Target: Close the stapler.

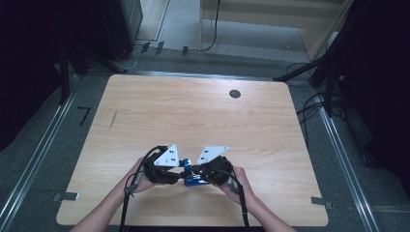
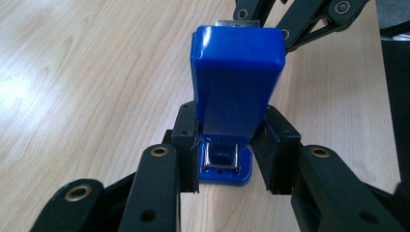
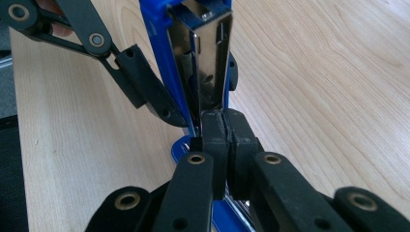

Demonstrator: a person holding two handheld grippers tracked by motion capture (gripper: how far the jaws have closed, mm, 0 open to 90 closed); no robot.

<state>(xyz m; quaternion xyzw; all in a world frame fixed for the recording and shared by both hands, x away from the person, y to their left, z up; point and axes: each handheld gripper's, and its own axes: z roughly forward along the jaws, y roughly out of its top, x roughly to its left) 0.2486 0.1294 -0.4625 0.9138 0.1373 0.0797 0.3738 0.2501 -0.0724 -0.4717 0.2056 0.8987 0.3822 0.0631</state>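
Wooden table (image 1: pixel 145 106): left claw (image 2: pixel 227 150) clamps the blue stapler (image 2: pixel 236 82); right claw (image 3: pixel 225 133), pinched shut, shows its metal underside.

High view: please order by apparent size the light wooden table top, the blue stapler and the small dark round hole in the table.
1. Light wooden table top, by far largest.
2. Blue stapler, partly hidden between the hand-held grippers.
3. Small dark round hole, looking slightly smaller, though it lies farther away.

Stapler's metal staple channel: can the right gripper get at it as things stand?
Probably yes: the right gripper has its fingers shut right at the metal staple channel, while the left gripper clamps the blue stapler from the sides.
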